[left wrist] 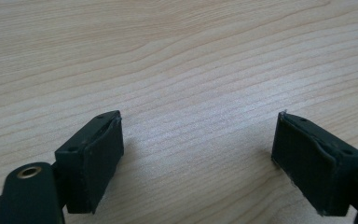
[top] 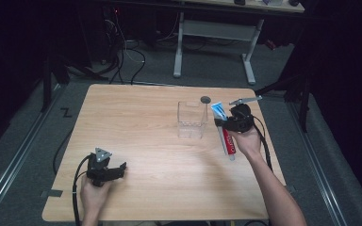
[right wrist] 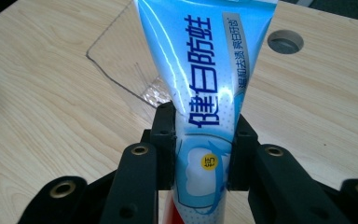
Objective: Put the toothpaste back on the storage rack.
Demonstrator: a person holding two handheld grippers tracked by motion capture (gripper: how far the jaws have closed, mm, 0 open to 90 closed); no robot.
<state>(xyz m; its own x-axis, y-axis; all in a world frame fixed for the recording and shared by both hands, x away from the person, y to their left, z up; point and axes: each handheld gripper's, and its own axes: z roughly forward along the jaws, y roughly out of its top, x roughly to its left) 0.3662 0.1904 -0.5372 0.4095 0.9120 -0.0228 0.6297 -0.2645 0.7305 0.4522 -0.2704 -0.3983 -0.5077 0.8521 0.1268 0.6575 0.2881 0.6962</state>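
A toothpaste tube [top: 225, 132], blue and white at its flat end and red toward the cap, is held off the table at the right. My right gripper [top: 222, 123] is shut on its middle; in the right gripper view both black pads squeeze the tube [right wrist: 205, 93]. A clear plastic box [top: 191, 119] stands upright just left of the tube, and its rim [right wrist: 121, 56] lies beyond the jaws. My left gripper [top: 122, 169] rests near the front left of the table, jaws wide apart over bare wood [left wrist: 196, 140], nothing between them.
The wooden table [top: 136, 141] has a round grey cable hole [top: 205, 99] behind the box. A metal clamp arm [top: 246, 100] juts in at the back right edge. A white desk frame [top: 214, 42] and floor cables lie beyond the table.
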